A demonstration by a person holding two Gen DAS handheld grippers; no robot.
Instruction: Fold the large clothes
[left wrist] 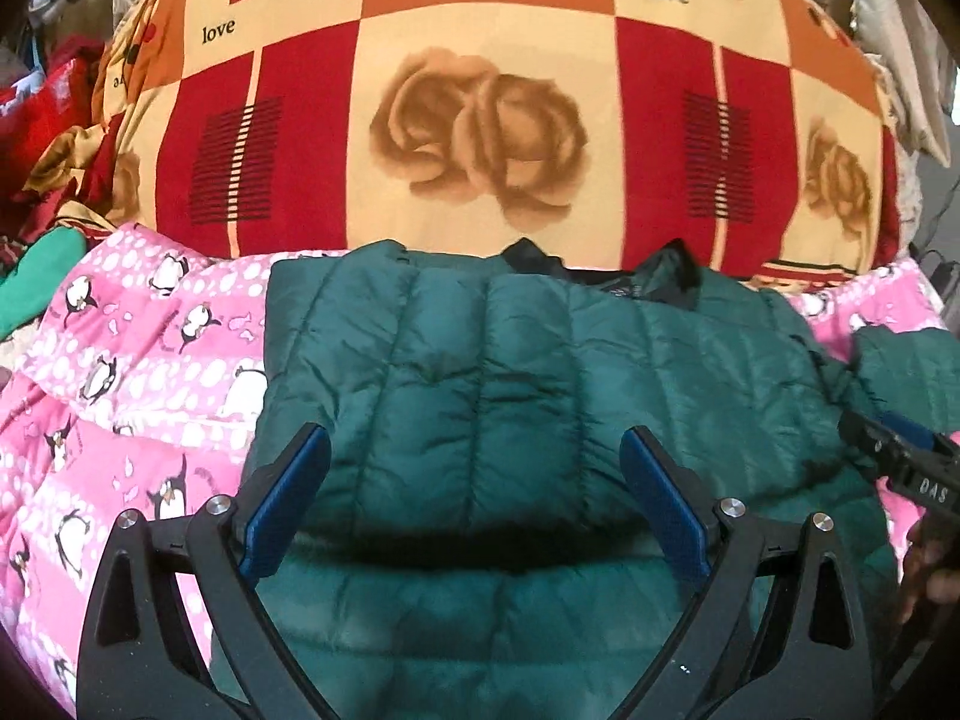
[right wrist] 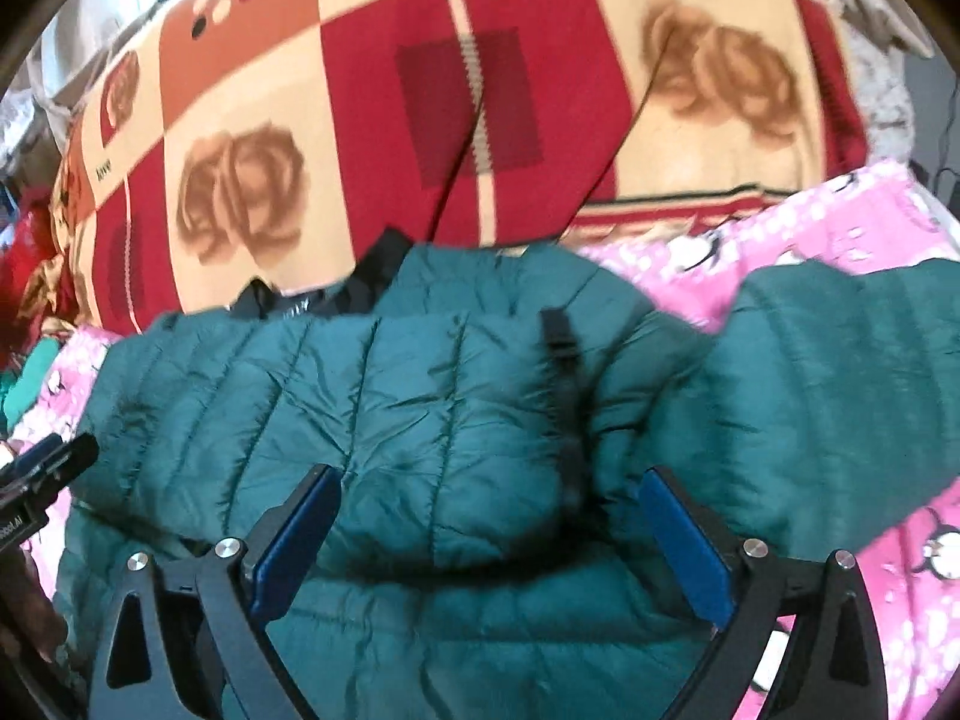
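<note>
Two black grippers with blue pads hang above one dark green quilted puffer jacket (left wrist: 480,372), both with jaws spread wide and nothing between them. In the left wrist view the left gripper (left wrist: 477,450) sits over the jacket's near, folded part, its fingertips above the padded cloth; whether they touch it cannot be told. The right gripper (right wrist: 489,489) is likewise apart, poised over the jacket's rumpled middle, where a black strap with a buckle (right wrist: 561,360) runs down the fabric. Each tool shows at the edge of the other's view: the right gripper at the right rim of the left camera, the left one at the left rim of the right camera.

The jacket lies spread on a pink quilt printed with penguins and white dots (left wrist: 138,372), one sleeve (right wrist: 840,408) stretched out to the right across the quilt. Its black collar lining (left wrist: 531,255) lies at the far edge. Beyond it stretches a red, orange and cream checked blanket with brown roses and the word "love" (left wrist: 480,90).
</note>
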